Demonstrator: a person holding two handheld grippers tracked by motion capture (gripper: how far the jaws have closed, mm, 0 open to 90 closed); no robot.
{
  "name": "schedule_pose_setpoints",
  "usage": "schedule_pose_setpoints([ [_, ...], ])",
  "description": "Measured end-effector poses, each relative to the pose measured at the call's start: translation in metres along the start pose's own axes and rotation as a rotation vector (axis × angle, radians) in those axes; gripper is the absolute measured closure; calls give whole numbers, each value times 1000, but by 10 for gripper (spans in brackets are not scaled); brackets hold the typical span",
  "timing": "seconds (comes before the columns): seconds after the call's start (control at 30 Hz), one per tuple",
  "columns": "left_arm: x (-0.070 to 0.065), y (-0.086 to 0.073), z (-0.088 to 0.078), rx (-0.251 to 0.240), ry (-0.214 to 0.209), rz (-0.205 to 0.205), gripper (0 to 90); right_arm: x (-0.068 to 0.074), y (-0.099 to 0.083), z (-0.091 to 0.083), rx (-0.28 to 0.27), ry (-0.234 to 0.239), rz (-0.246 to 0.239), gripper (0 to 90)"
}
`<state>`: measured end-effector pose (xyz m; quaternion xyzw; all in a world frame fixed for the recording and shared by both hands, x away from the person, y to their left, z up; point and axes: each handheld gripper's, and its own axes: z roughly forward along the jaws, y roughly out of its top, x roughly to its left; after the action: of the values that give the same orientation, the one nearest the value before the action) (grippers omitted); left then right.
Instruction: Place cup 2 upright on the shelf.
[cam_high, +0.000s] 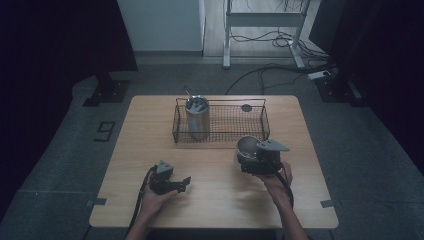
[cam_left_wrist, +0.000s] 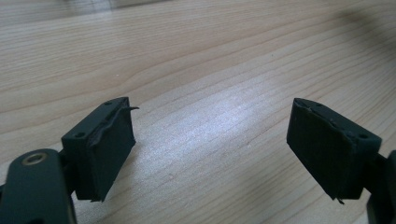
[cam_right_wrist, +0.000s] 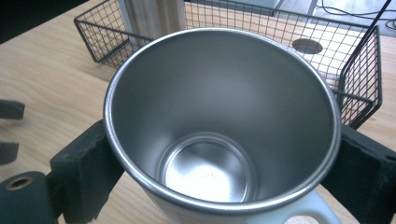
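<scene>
- Steel mug (cam_right_wrist: 223, 126) sits between the jaws of the right gripper (cam_right_wrist: 219, 158), one black pad pressed against each side of its wall just under the rim, so the jaws are pinching it.
- Its mouth faces the camera in the right gripper view: bare metal inside, nothing in it, with a pale handle (cam_right_wrist: 308, 212) showing at the lower edge.
- From the high view the mug (cam_high: 246, 146) is at the right side of the counter (cam_high: 215, 200), just in front of the wire basket (cam_high: 220, 131) and close to its right front corner; whether its base rests on the wood I cannot tell.
- The right gripper (cam_high: 248, 159) is held by the right hand (cam_high: 276, 181), with its grey three-cornered plate above it.
- The wire basket stands at the far middle of the counter. A tall steel cup (cam_high: 197, 118) stands upright in its left end, with something thin sticking out of the top.
- A dark round spot (cam_high: 246, 107) shows at the right far end of the basket, seen through the mesh.
- The left gripper (cam_high: 186, 182) lies low over the near left part of the counter, held in the left hand (cam_high: 156, 197), well apart from the mug.
- In the left gripper view its two pads (cam_left_wrist: 108, 147) stand apart with only bare wood grain between them; the jaws are spread and grip nothing.
</scene>
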<state>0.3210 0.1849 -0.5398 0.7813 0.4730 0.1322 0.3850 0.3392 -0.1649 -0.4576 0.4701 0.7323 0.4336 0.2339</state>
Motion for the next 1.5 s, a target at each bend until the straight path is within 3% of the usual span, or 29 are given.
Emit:
schedule_pose_setpoints([
  [0.1, 1, -1, 1, 6, 21, 11, 151, 0, 7, -1, -4, -4, 11, 74],
  [0.6, 3, -2, -4, 6, 8, 14, 150, 3, 44, 0, -7, -33, 21, 74],
  [1.5, 1, -2, -4, 11, -17, 10, 151, -3, 80, 10, -20, -32, 57, 74],
])
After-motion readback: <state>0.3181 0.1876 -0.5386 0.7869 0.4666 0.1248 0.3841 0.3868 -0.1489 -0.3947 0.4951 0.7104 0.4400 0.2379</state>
